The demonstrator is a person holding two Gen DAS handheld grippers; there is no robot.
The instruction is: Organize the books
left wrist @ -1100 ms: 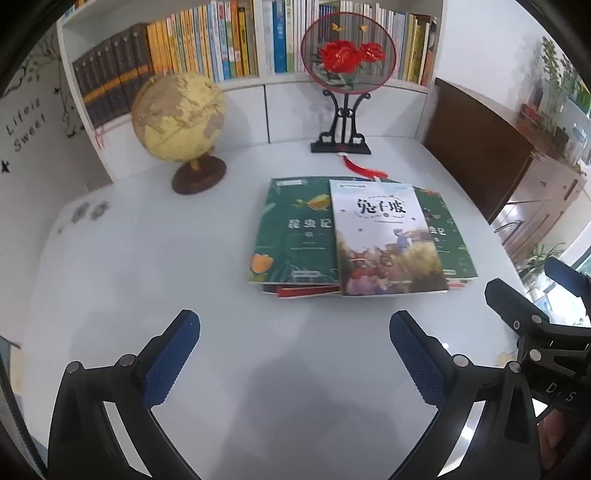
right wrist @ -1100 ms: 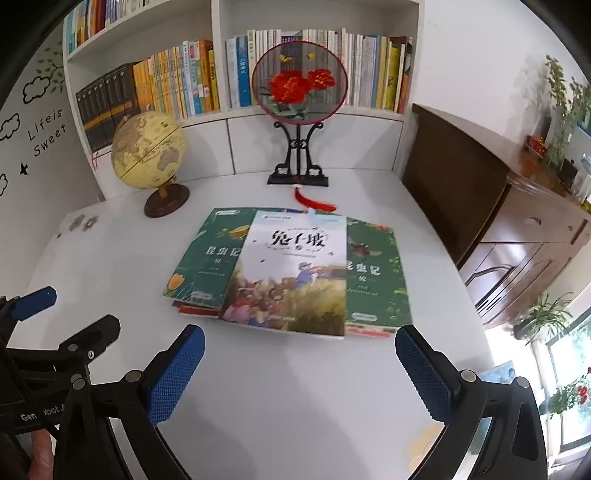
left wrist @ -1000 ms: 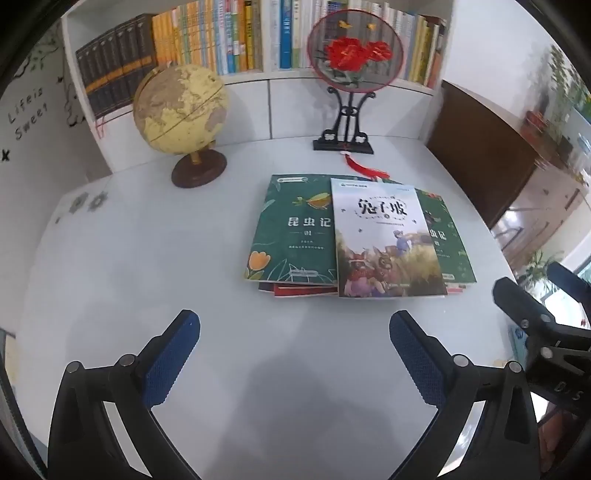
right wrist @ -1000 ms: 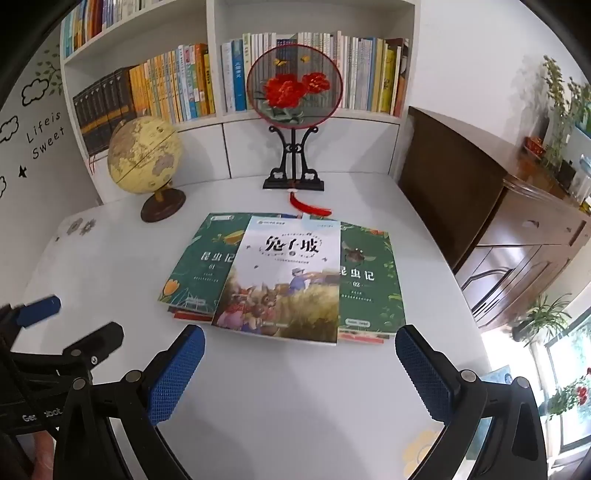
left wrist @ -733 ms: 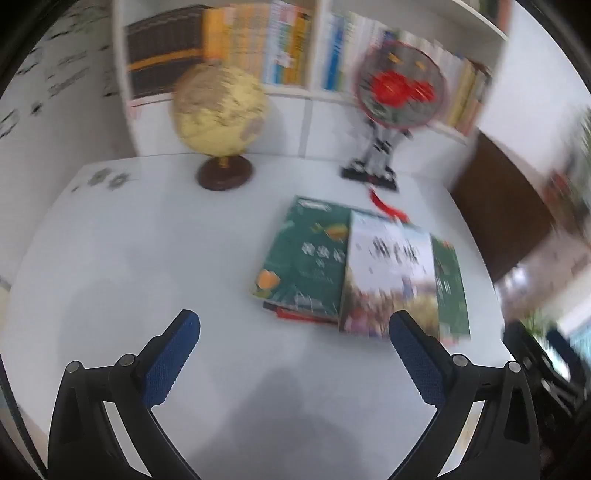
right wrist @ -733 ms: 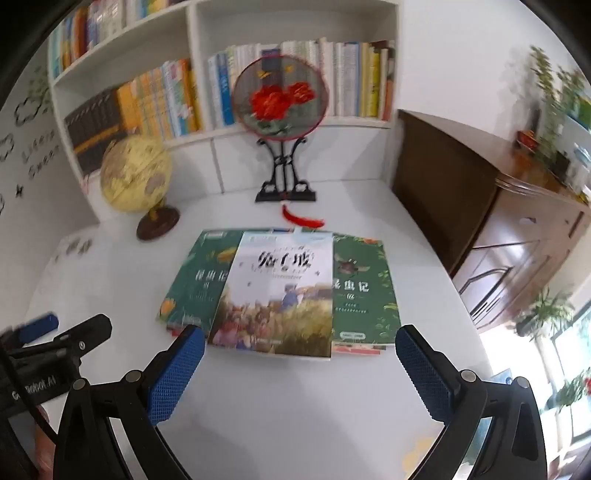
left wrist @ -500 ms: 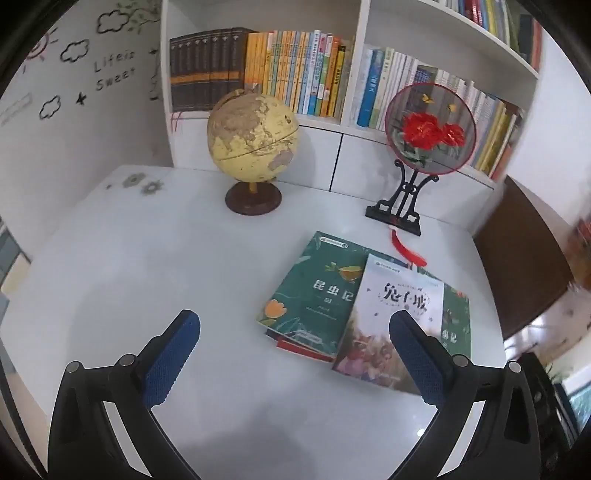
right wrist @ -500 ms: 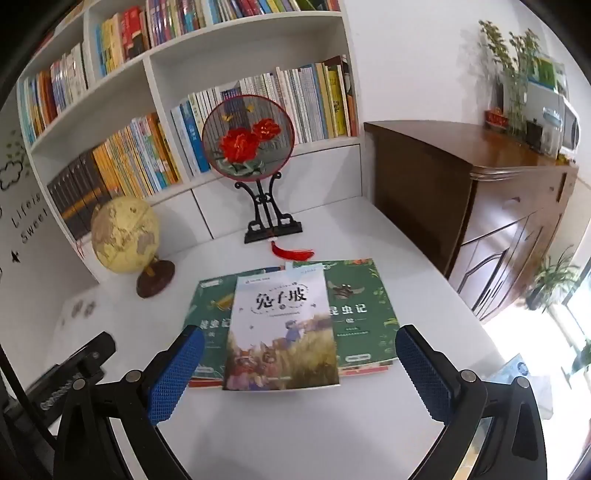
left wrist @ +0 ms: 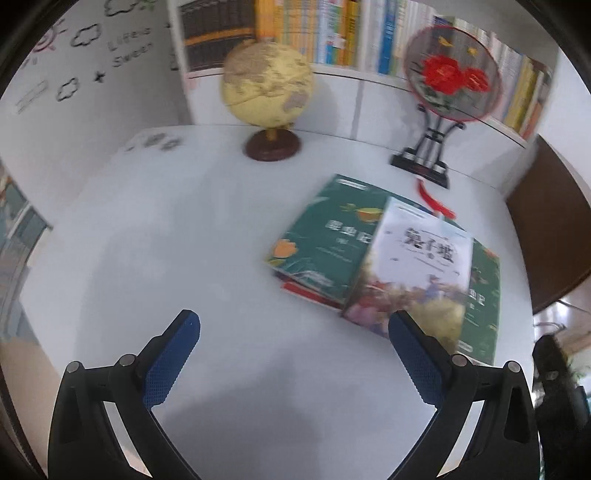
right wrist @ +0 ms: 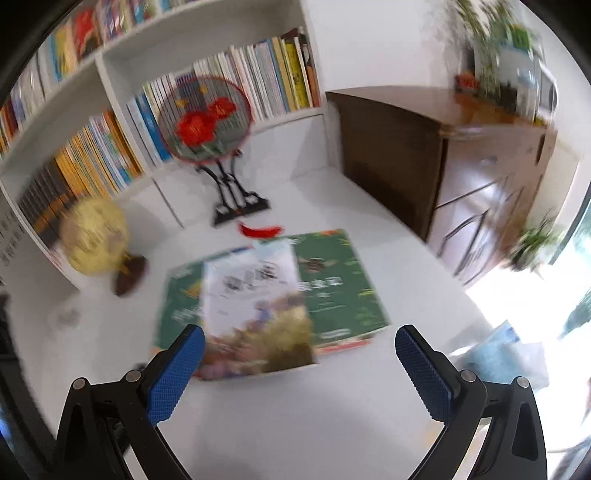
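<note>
White tabletop (left wrist: 155, 236) is filling the left wrist view, where the left gripper (left wrist: 293, 354) is hovering with its jaws spread wide and empty, while the pile of books (left wrist: 384, 266) is lying flat ahead and to its right, in front of the globe (left wrist: 267, 88) and the round fan ornament (left wrist: 450, 79) by the bookshelf (left wrist: 332, 33). Through the right wrist view, blurred, the right gripper (right wrist: 299, 363) is likewise standing wide apart and holding nothing, with the pile of books (right wrist: 273, 291) lying just beyond its fingertips, the pale-covered top book (right wrist: 255, 306) overlapping two green ones.

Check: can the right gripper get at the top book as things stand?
Probably yes. The right gripper is open, and the top book lies flat on the green books with its near edge between the fingers. Nothing stands in the way on the table.
</note>
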